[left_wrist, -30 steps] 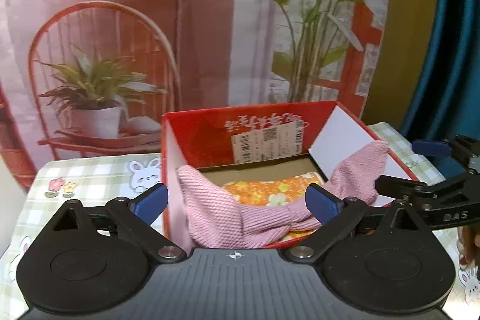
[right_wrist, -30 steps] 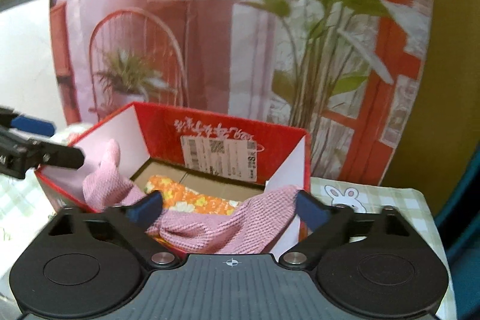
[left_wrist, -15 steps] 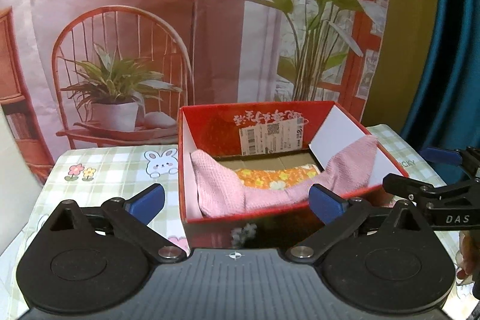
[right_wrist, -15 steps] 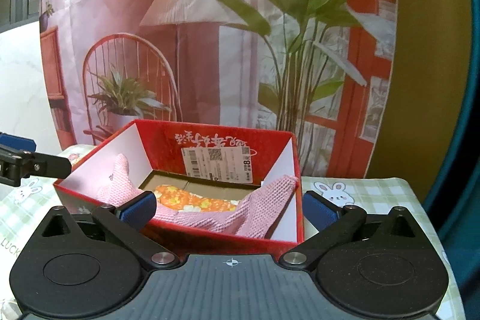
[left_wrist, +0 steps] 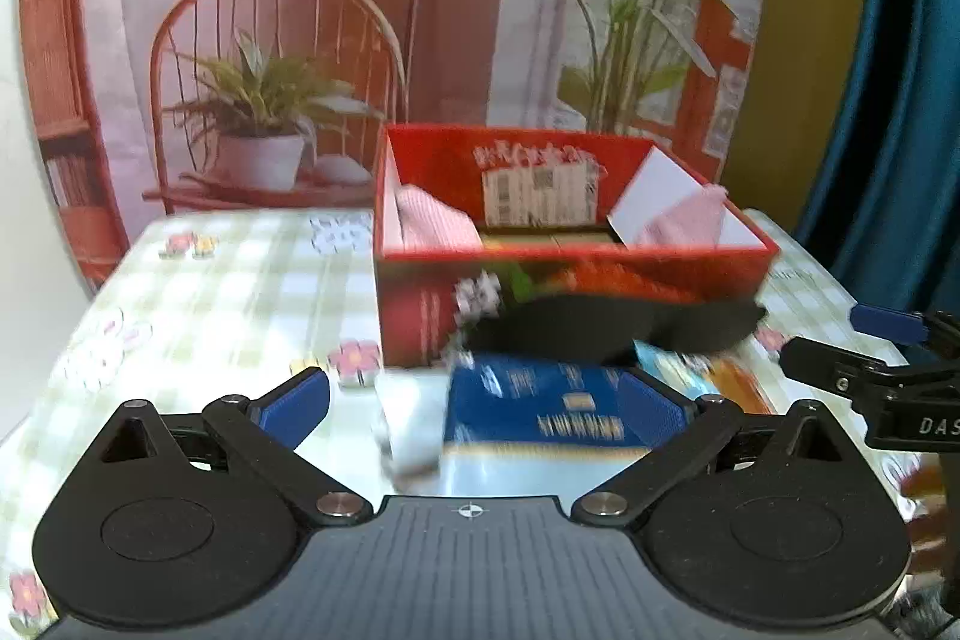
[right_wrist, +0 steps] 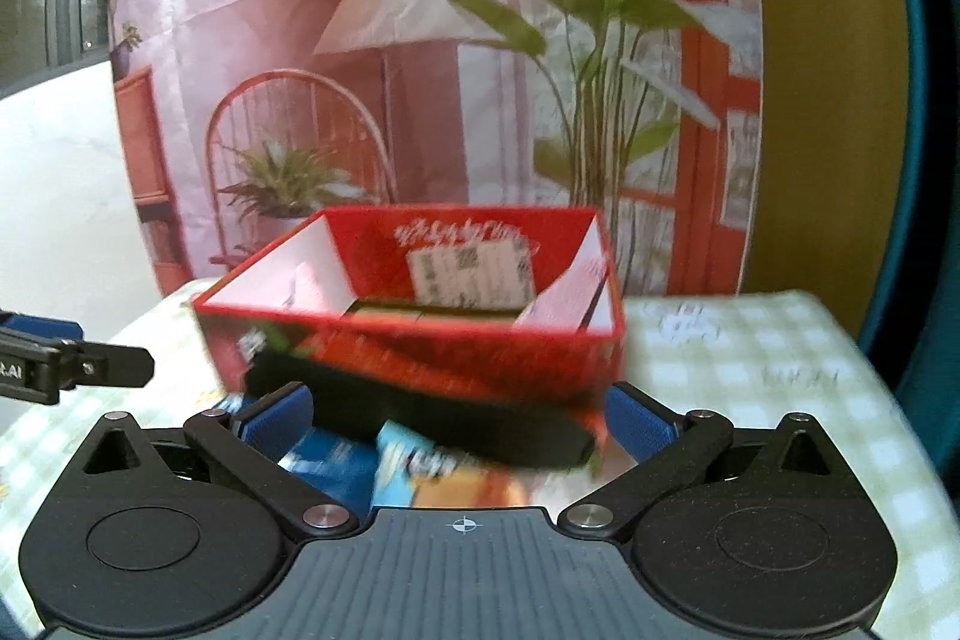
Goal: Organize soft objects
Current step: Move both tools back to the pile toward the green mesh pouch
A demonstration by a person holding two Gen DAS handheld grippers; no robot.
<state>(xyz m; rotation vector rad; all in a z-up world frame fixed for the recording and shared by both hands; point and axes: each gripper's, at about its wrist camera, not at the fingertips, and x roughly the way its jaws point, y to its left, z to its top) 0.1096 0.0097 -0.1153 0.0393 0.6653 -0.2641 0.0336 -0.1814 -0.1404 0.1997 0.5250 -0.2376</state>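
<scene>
A red cardboard box (left_wrist: 600, 256) (right_wrist: 420, 346) stands on the checked tablecloth. A pink knitted cloth (left_wrist: 432, 220) lies in it, its ends resting against the left and right walls. My left gripper (left_wrist: 474, 406) is open and empty, well short of the box. My right gripper (right_wrist: 456, 415) is open and empty, close to the box's front wall. A black soft object (left_wrist: 606, 328) (right_wrist: 420, 418) lies in front of the box. A blue packet (left_wrist: 540, 412) (right_wrist: 336, 466) and an orange-and-blue packet (right_wrist: 456, 478) lie nearer to me.
The tablecloth (left_wrist: 228, 292) has bunny and flower prints. A printed backdrop with a chair, lamp and plants (left_wrist: 420, 10) hangs behind the table. A blue curtain (left_wrist: 900, 100) hangs at the right. A white item (left_wrist: 414, 430) lies left of the blue packet.
Both grippers have pulled back from the box, leaving the pink cloth inside. The black object and the packets in front of the box have come into view.
</scene>
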